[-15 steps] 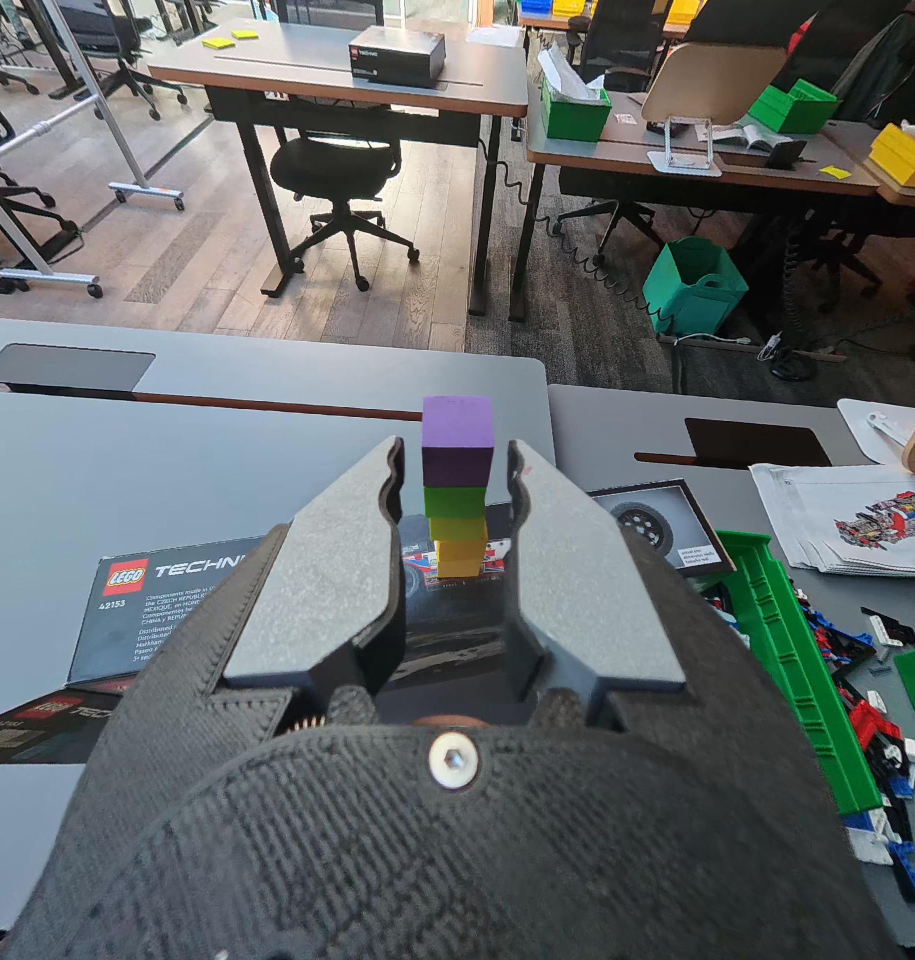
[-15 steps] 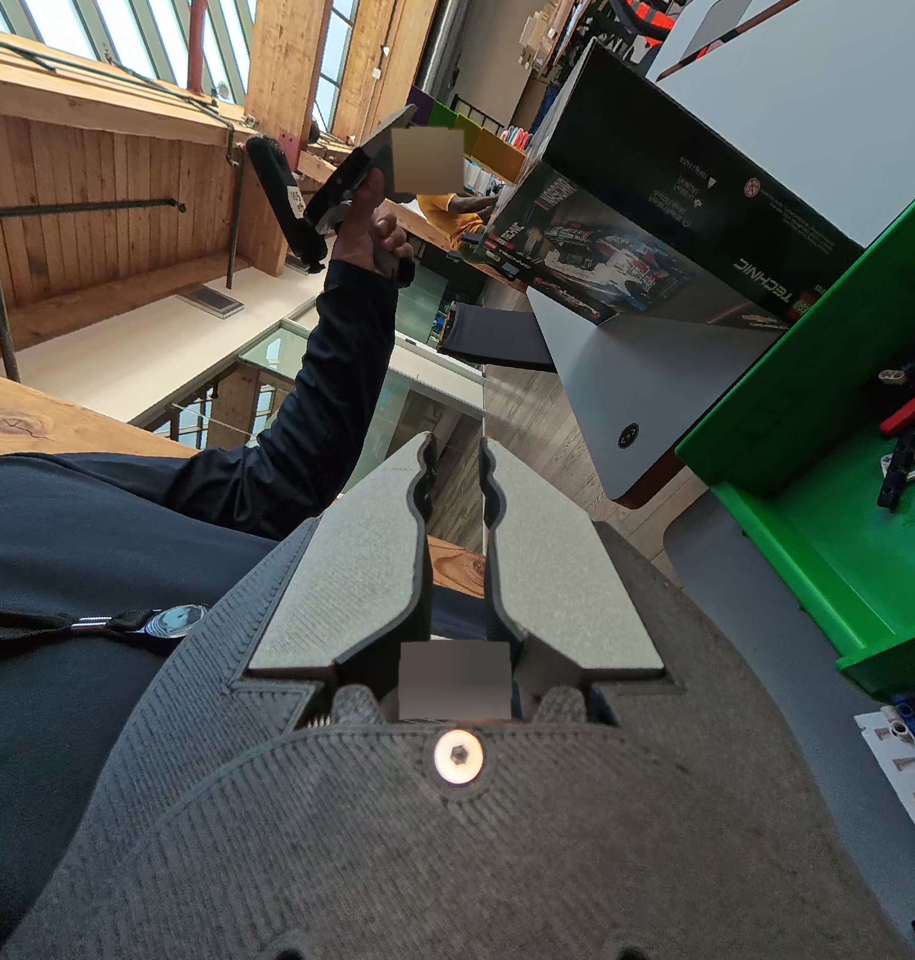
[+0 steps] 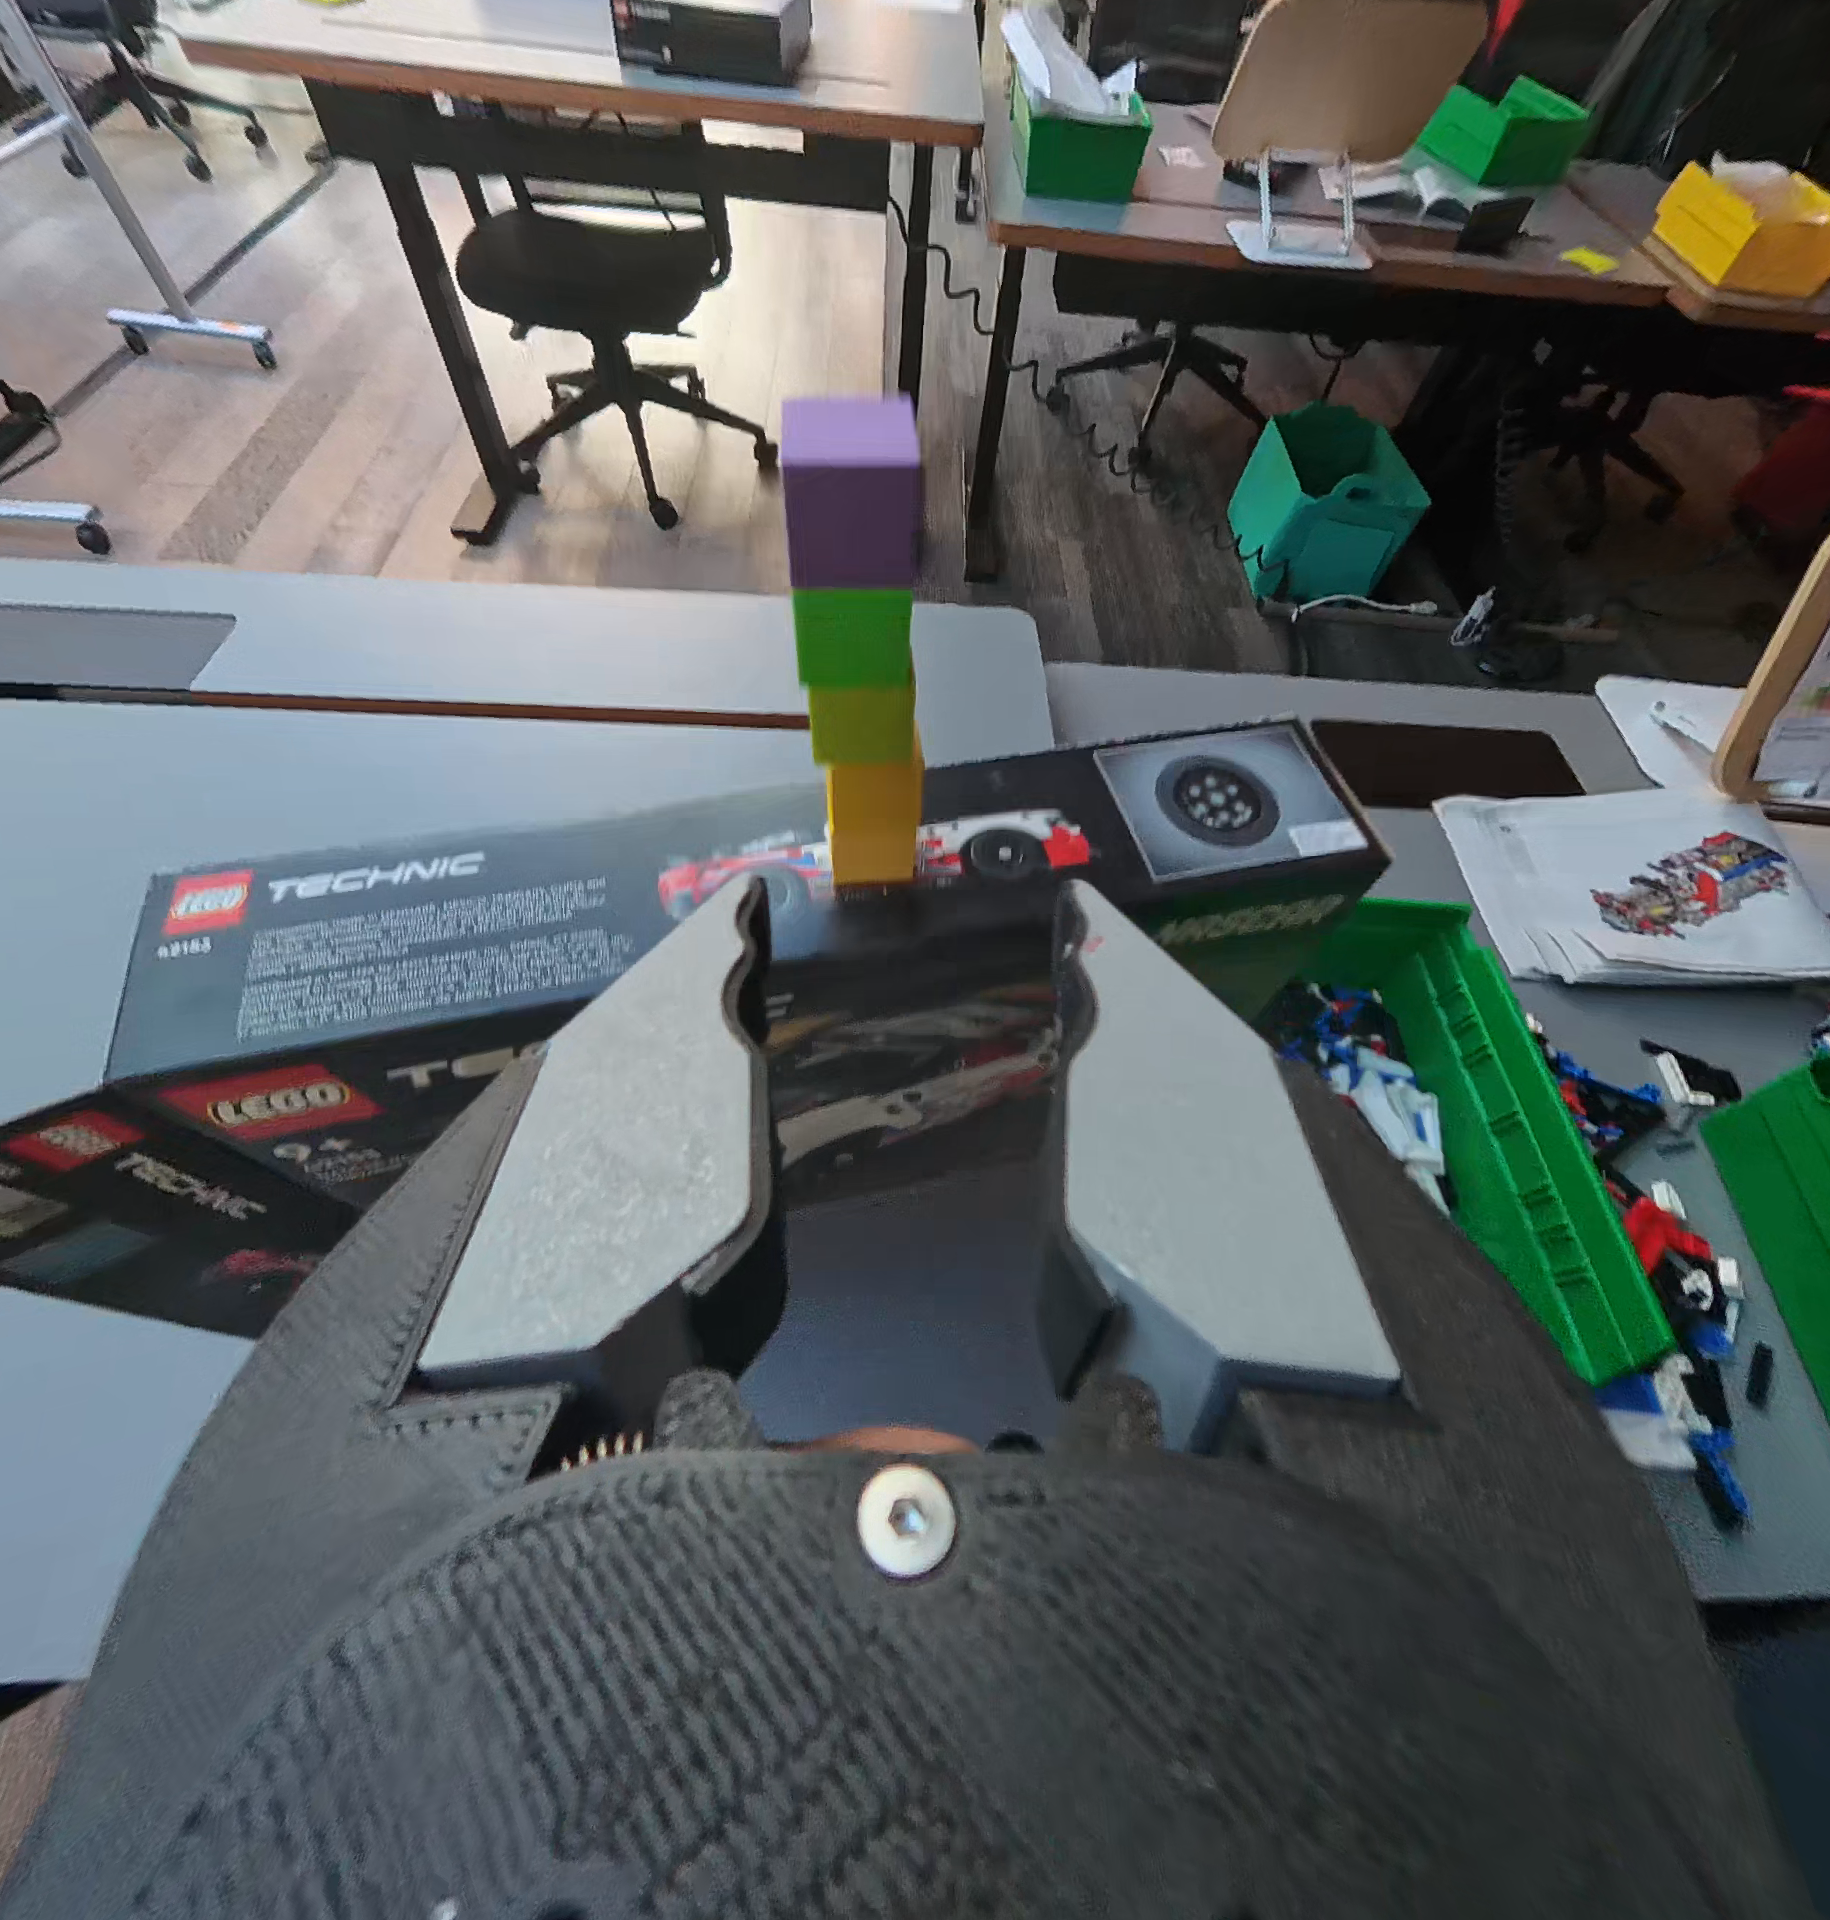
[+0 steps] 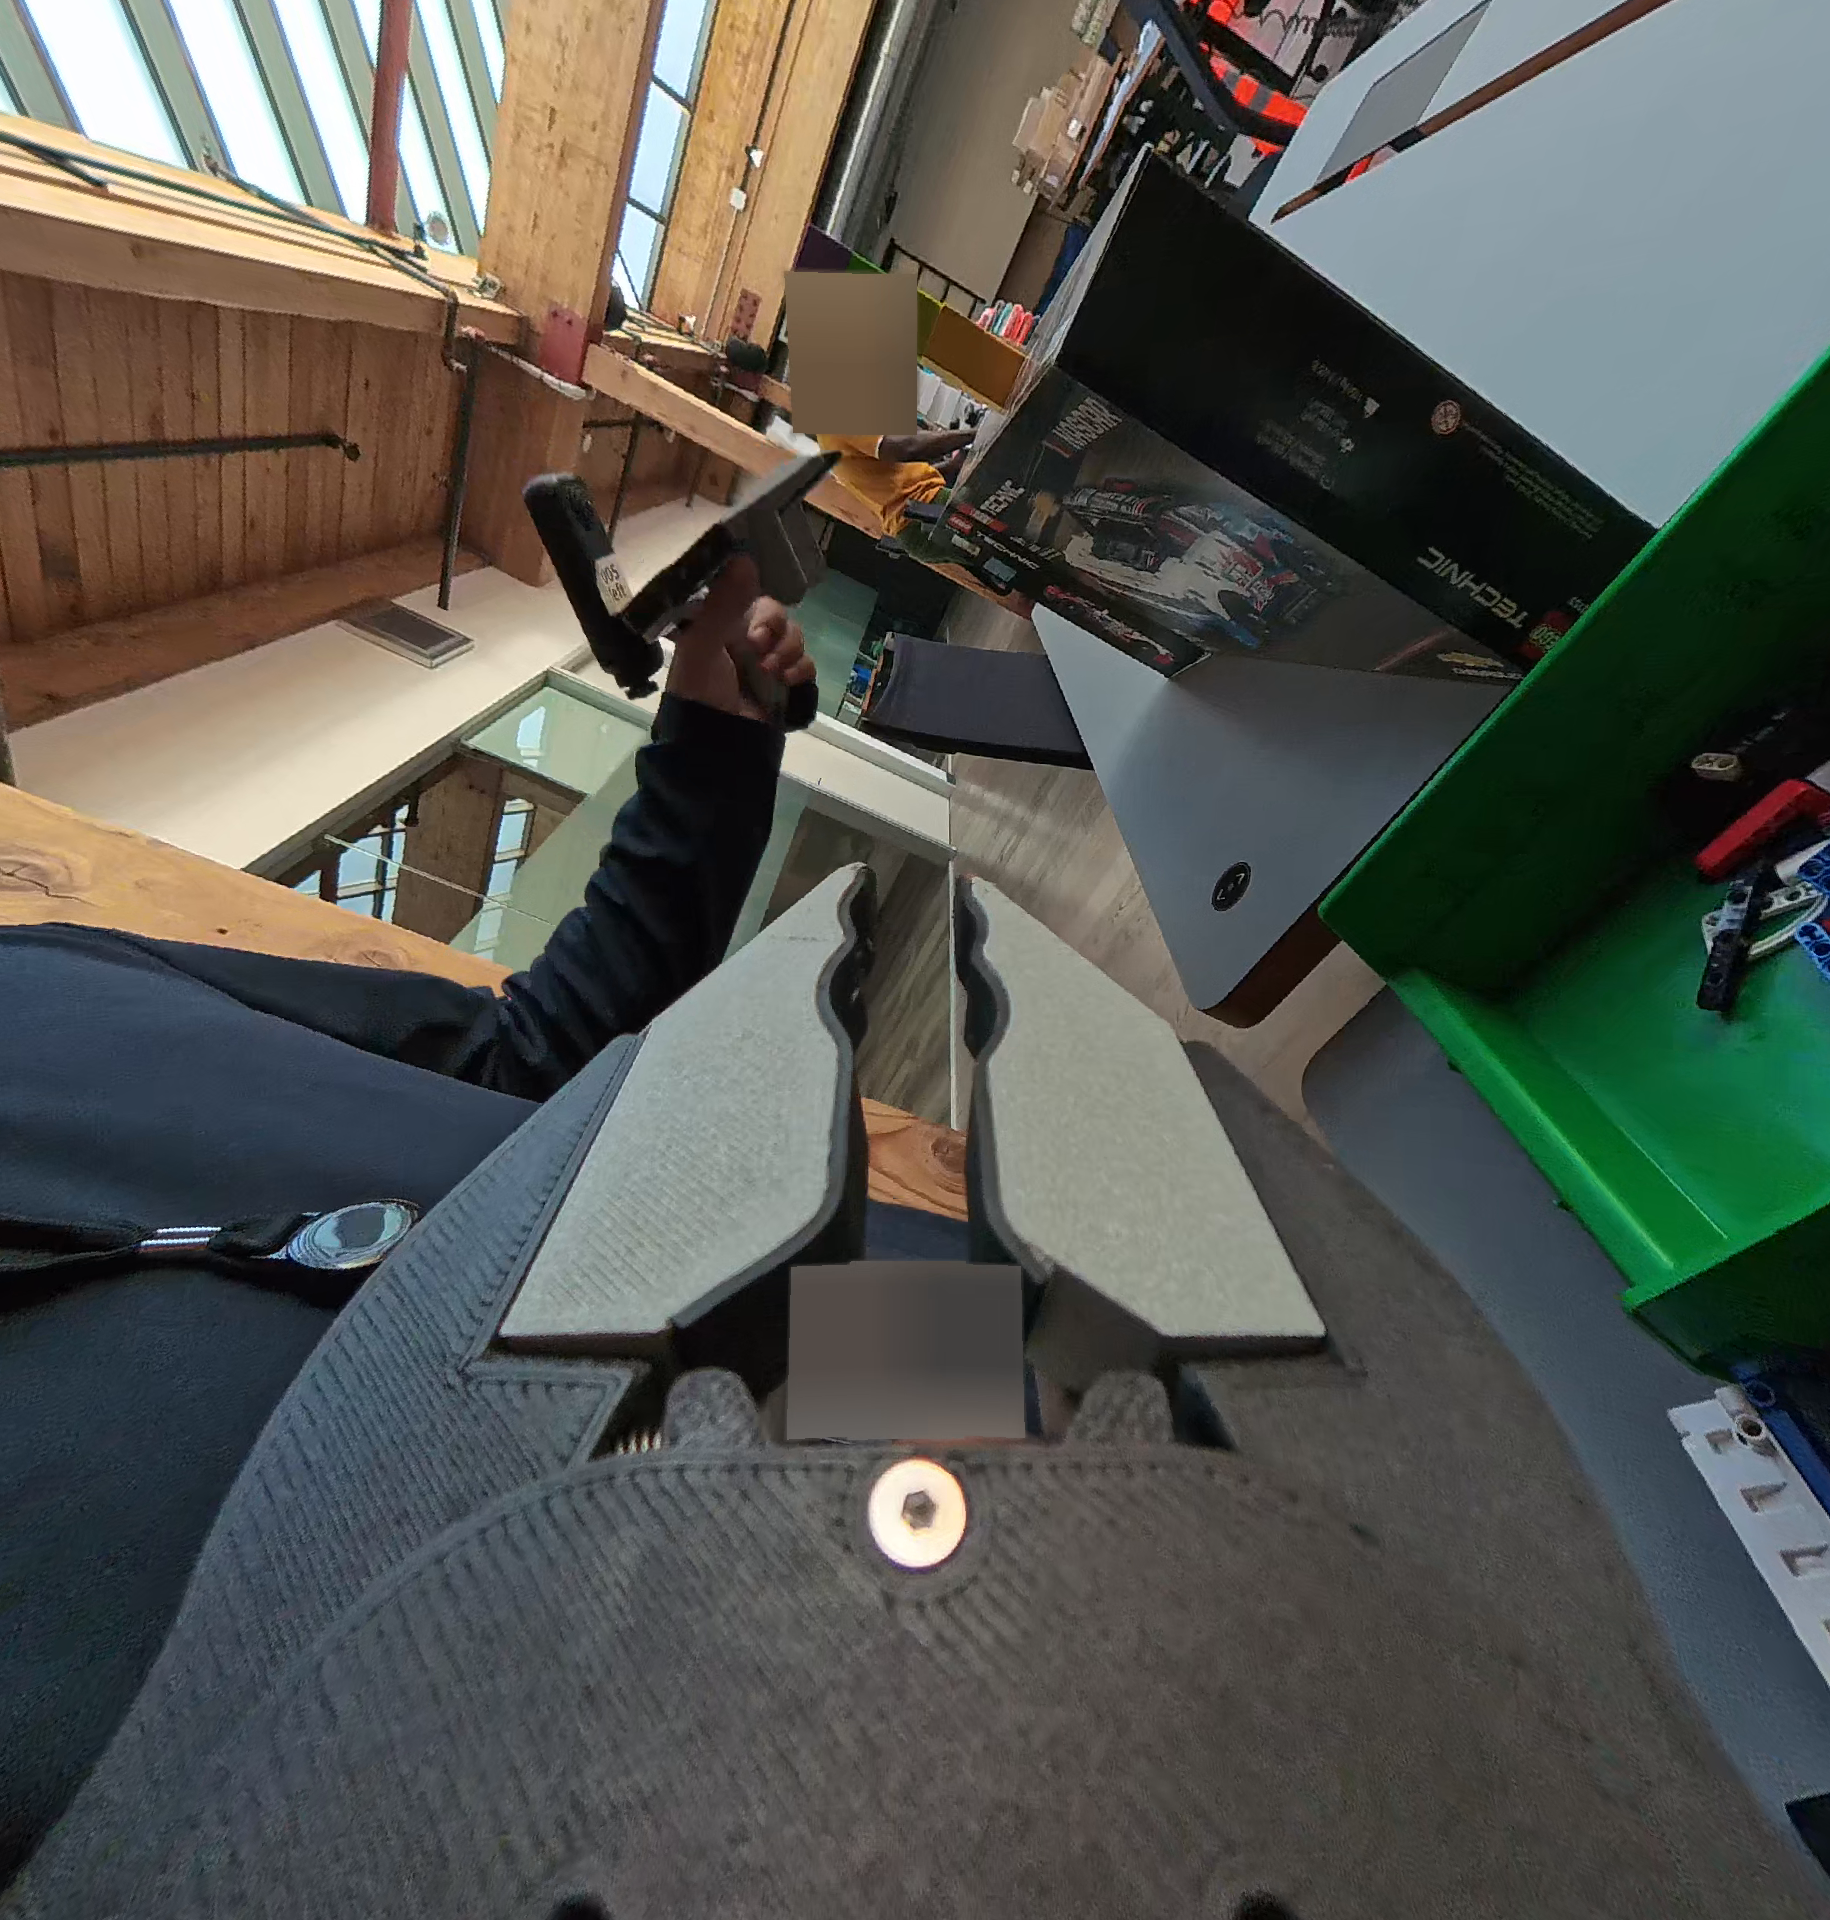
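An office with grey desks and wood flooring lies ahead in my left wrist view. My left gripper stands wide apart with nothing between its fingers, just short of a block tower, purple over green over yellow, upright on a black toy box near its front edge. A green bin sits to the right.

In my right wrist view, tilted sideways toward the timber ceiling, my right gripper is narrow and bare, in open air beside the desk edge. My raised left hand grips the other tool.

The green bin runs off the right edge, its small parts too blurred to identify
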Demonstrator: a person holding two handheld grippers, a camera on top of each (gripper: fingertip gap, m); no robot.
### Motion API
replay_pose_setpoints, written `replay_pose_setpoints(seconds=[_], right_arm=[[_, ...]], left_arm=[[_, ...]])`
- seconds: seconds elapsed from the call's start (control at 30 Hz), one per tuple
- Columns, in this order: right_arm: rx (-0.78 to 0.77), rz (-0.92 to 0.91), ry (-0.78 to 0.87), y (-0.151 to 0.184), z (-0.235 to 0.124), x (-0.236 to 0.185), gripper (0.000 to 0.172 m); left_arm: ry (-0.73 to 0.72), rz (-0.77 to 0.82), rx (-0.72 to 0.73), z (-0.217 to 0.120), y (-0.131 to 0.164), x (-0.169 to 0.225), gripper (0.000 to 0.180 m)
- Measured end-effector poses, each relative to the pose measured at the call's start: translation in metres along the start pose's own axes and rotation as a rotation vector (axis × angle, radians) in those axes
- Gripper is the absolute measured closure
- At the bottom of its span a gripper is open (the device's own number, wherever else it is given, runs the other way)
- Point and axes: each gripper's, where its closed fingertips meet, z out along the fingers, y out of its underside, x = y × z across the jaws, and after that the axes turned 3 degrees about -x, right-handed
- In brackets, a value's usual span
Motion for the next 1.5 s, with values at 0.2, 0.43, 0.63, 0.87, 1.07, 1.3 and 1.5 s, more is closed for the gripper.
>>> replay_pose_setpoints(seconds=[0.2, 0.43, 0.63, 0.87, 1.07, 1.3, 1.5], right_arm=[[-0.008, -0.008, 0.015, 0.001, 0.001, 0.000, 0.161], [-0.044, -0.059, 0.037, 0.003, 0.014, -0.009, 0.160], [-0.010, -0.060, 0.056, 0.007, 0.009, -0.012, 0.160], [0.019, -0.067, 0.061, 0.002, 0.001, -0.009, 0.162], [0.063, -0.102, 0.113, -0.015, -0.026, 0.002, 0.164], [0.165, -0.106, 0.227, -0.036, -0.088, 0.022, 0.165], [0.193, -0.080, 0.290, -0.036, -0.120, 0.041, 0.166]], left_arm=[[-0.071, -0.084, -0.229, 0.017, 0.048, -0.059, 0.180], [-0.001, -0.033, -0.500, 0.069, 0.041, -0.102, 0.180], [-0.001, 0.124, -0.673, 0.073, 0.046, -0.093, 0.180], [0.190, 0.210, -0.639, 0.099, 0.029, -0.016, 0.180], [0.349, 0.590, -0.580, 0.079, 0.031, 0.061, 0.180], [0.606, 0.535, -0.497, 0.010, 0.035, 0.106, 0.180], [0.727, 0.539, -0.582, -0.018, 0.083, 0.121, 0.180]])
